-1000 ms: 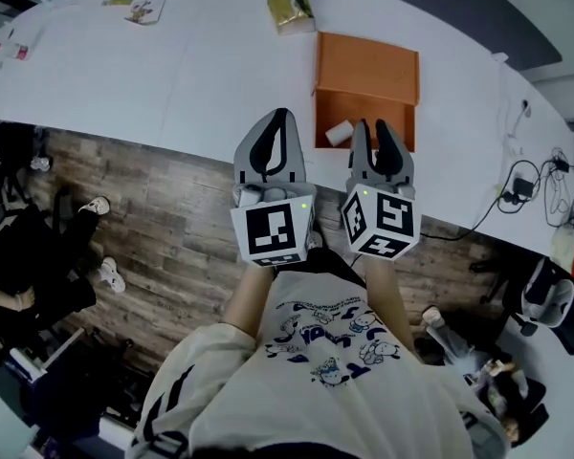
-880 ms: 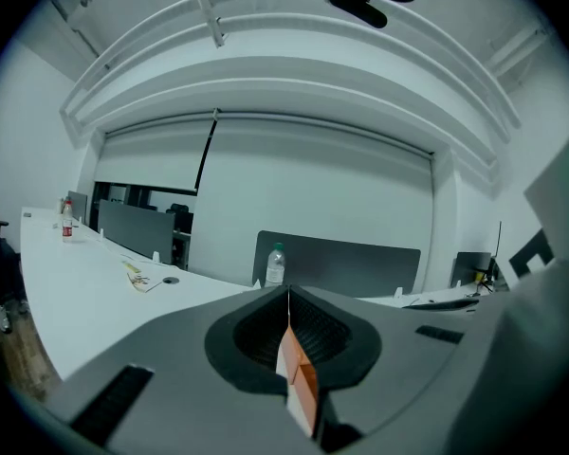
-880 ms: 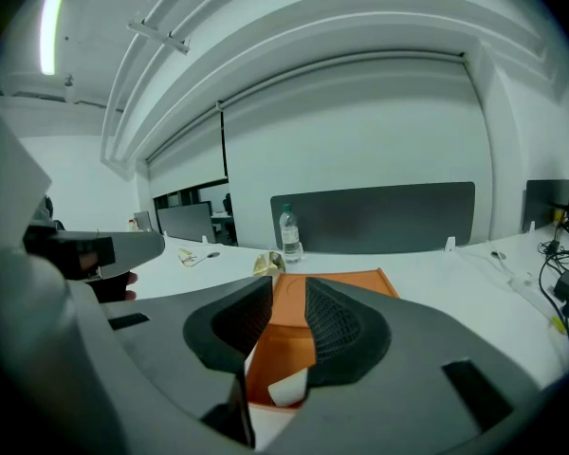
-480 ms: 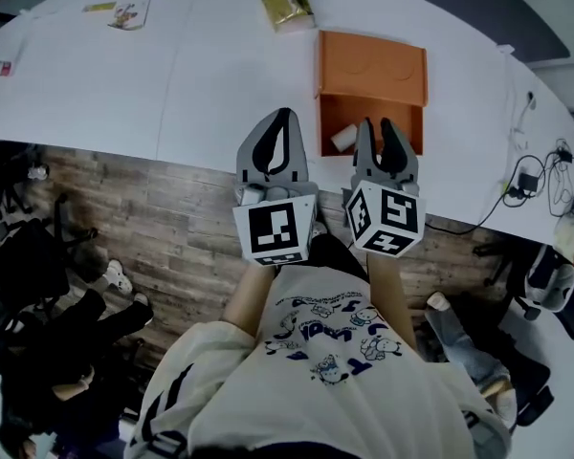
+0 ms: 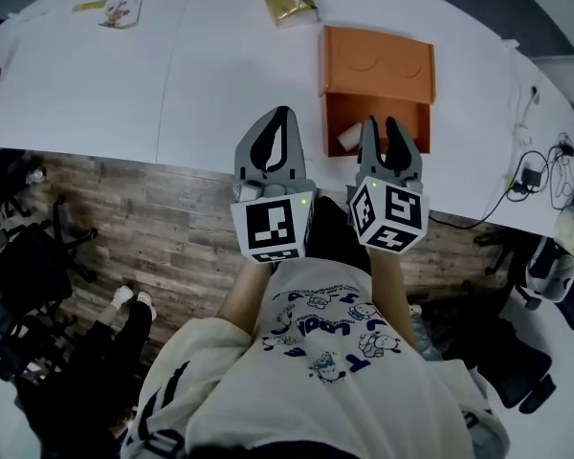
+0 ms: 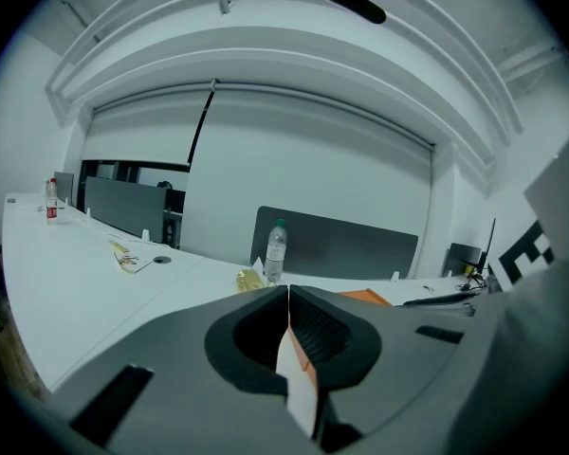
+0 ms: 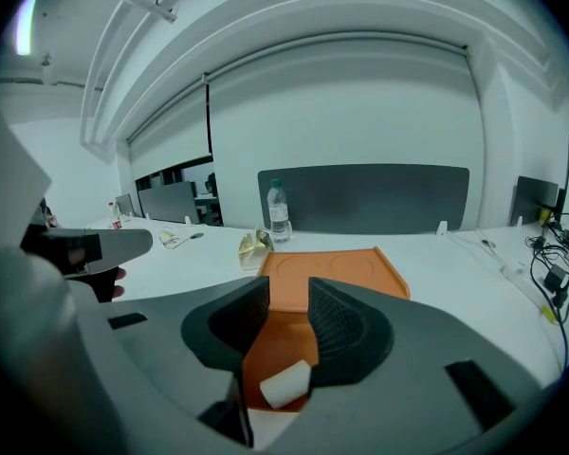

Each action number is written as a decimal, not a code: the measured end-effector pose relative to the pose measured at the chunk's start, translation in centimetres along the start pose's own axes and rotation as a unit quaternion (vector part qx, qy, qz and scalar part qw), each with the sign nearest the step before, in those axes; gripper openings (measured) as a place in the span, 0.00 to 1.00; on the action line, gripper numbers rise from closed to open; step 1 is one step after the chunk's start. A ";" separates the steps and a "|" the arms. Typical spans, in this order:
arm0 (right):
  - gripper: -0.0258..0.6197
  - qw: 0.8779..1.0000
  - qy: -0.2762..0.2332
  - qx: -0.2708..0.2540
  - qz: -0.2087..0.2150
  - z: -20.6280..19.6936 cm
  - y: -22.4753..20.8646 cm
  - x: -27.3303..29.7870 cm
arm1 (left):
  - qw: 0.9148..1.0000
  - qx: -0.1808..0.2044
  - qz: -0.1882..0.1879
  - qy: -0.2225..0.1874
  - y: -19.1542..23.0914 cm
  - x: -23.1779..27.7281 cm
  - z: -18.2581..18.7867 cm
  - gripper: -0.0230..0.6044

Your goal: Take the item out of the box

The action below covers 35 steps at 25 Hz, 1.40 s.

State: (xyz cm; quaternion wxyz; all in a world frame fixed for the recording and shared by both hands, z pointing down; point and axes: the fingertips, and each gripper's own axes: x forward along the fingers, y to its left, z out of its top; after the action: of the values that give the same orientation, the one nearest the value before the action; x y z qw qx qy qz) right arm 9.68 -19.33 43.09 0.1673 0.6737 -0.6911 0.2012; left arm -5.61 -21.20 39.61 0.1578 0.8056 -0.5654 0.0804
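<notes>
Orange matte box, lid open point(image 5: 378, 65), on white table point(image 5: 220, 75). Small white rounded block point(image 5: 348, 138) lies in box's 7 o'clock corner.
Right gripper point(image 5: 383, 127) above box: jaws part-spread, just opening, nothing between pads.
Left gripper point(image 5: 278, 120) clenched, empty.
Judgement: spread wider, shift to 9 o'clock, straddle block, clear wall. Block looks smooth, light.

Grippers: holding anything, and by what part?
Nothing held. Left gripper jaws shut, empty; right gripper jaws have just been opening, nothing between; item lies in box.
</notes>
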 end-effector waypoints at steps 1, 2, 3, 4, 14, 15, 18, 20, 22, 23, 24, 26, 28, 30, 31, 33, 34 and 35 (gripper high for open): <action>0.23 1.000 0.002 -0.001 -0.001 -0.1 0.0 0.0 | 1.000 -0.001 0.000 0.001 0.2 0.1 -0.1 0.07; 0.23 1.000 0.005 -0.002 -0.001 -0.3 0.0 0.1 | 1.000 -0.002 0.001 0.003 0.3 0.1 -0.3 0.07; 0.24 1.000 0.007 -0.003 -0.001 -0.4 0.0 0.1 | 1.000 -0.003 0.000 0.005 0.3 0.2 -0.4 0.07; 0.24 1.000 0.010 -0.004 -0.001 -0.6 0.0 0.2 | 1.000 -0.005 0.000 0.007 0.4 0.3 -0.6 0.07; 0.26 0.999 0.041 -0.009 0.011 -1.6 -0.6 1.6 | 1.000 -0.009 0.002 0.025 0.0 1.5 -1.6 0.07; 0.27 0.999 0.045 -0.011 0.015 -1.7 -0.7 1.8 | 1.000 -0.009 0.003 0.028 0.0 1.6 -1.7 0.07; 0.27 0.998 0.059 -0.015 0.027 -2.1 -0.7 2.6 | 0.999 -0.011 0.008 0.038 -0.1 2.2 -2.1 0.07; 0.28 0.997 0.068 -0.018 0.034 -2.4 -0.7 3.1 | 0.999 -0.012 0.012 0.043 -0.2 2.5 -2.4 0.07; 0.28 0.996 0.077 -0.021 0.041 -2.7 -0.7 3.5 | 0.999 -0.013 0.015 0.047 -0.2 2.8 -2.5 0.07; 0.28 0.995 0.082 -0.022 0.044 -2.9 -0.7 3.7 | 0.999 -0.014 0.017 0.050 -0.3 2.9 -2.7 0.07; 0.29 0.995 0.087 -0.023 0.047 -3.1 -0.7 3.9 | 0.998 -0.015 0.020 0.052 -0.3 3.0 -2.8 0.07; 0.30 0.993 0.098 -0.024 0.054 -3.4 -0.7 4.3 | 0.998 -0.018 0.024 0.057 -0.3 3.3 -3.1 0.07; 0.32 0.991 0.111 -0.030 0.062 -3.9 -0.6 4.7 | 0.997 -0.021 0.029 0.062 -0.2 3.5 -3.3 0.07; 0.32 0.989 0.123 -0.040 0.069 -4.5 -0.4 5.0 | 0.997 -0.022 0.032 0.064 -0.2 3.7 -3.5 0.07; 0.32 0.988 0.129 -0.045 0.071 -4.7 -0.4 5.1 | 0.997 -0.022 0.033 0.066 -0.2 3.8 -3.7 0.07; 0.33 0.986 0.141 -0.052 0.075 -5.3 -0.4 5.4 | 0.997 -0.023 0.034 0.069 -0.3 4.1 -4.0 0.07; 0.33 0.985 0.146 -0.054 0.078 -5.5 -0.4 5.5 | 0.997 -0.024 0.035 0.072 -0.4 4.2 -4.2 0.07; 0.33 0.984 0.150 -0.055 0.080 -5.8 -0.4 5.6 | 0.996 -0.024 0.036 0.075 -0.4 4.2 -4.5 0.07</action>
State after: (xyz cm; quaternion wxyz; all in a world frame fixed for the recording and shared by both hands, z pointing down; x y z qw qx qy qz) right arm 9.61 -21.30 50.91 0.2894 0.5682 -0.7197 0.2745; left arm -3.50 -23.28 45.02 0.2159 0.7726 -0.5821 0.1327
